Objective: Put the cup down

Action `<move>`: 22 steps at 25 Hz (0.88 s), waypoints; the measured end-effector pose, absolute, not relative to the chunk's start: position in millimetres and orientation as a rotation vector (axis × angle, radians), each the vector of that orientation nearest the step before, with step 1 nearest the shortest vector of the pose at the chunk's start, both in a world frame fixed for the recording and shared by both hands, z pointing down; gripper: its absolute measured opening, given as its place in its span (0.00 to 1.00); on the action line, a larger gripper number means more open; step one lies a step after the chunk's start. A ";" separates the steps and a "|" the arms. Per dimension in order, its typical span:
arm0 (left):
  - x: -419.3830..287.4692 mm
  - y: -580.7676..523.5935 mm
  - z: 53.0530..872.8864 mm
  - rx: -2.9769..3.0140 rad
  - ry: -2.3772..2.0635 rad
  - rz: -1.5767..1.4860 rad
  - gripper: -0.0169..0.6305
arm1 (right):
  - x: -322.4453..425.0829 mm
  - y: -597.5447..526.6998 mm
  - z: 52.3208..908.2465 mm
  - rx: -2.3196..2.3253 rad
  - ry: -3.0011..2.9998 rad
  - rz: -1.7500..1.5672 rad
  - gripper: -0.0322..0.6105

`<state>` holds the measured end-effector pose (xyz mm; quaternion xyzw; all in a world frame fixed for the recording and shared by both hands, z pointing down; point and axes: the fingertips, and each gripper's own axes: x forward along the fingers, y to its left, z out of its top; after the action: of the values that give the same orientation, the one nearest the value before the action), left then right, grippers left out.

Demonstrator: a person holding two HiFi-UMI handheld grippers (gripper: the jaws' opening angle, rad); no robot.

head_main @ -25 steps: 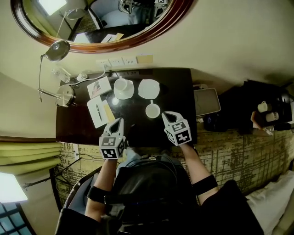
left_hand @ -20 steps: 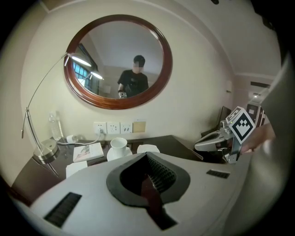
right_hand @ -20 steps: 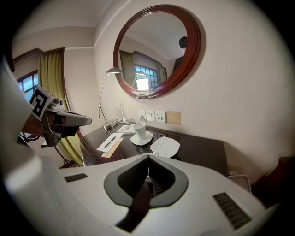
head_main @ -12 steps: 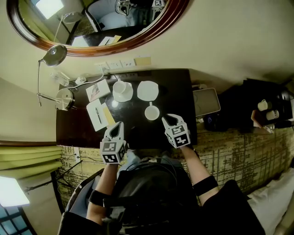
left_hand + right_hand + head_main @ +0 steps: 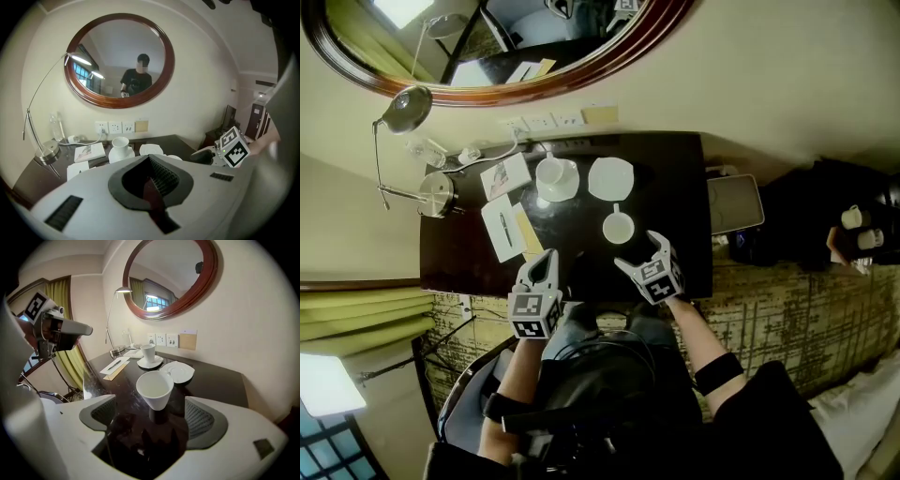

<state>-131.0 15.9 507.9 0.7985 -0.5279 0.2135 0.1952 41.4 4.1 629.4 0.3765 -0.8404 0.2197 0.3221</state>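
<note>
White cup (image 5: 618, 228) sits upright on the dark glossy worktop (image 5: 675, 187), centre of the head view, plain, empty and tapering to a narrow foot, just below the bare saucer (image 5: 610, 178). The right gripper (image 5: 637, 251) has just been opening and its jaws now stand wide apart; in its own view the cup (image 5: 154, 389) stands ahead between them, touched by neither. A second ago those jaws were pinched together beside the cup. The cup keeps its spot under the saucer. The left gripper (image 5: 546, 262) stays at lower left, jaws together, nothing in them
</note>
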 end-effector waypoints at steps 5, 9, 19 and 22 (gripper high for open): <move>-126.8 9.8 516.5 2.231 -1.473 0.604 0.03 | 33.3 -4.8 661.1 0.981 -2.196 0.557 0.81; -124.6 -0.1 531.5 2.207 -1.502 0.621 0.03 | 28.8 -22.0 680.7 1.019 -2.225 0.526 0.81; -110.3 -26.3 561.8 2.214 -1.525 0.566 0.03 | 2.7 -51.3 697.0 1.023 -2.344 0.367 0.81; -112.6 -28.9 569.6 2.196 -1.539 0.563 0.03 | -4.7 -56.3 695.9 0.998 -2.391 0.328 0.76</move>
<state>-112.6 -28.9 569.6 0.7854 -0.5503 0.2012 0.1994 -4.7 -56.3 695.9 0.3686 -0.8836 0.1211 0.2619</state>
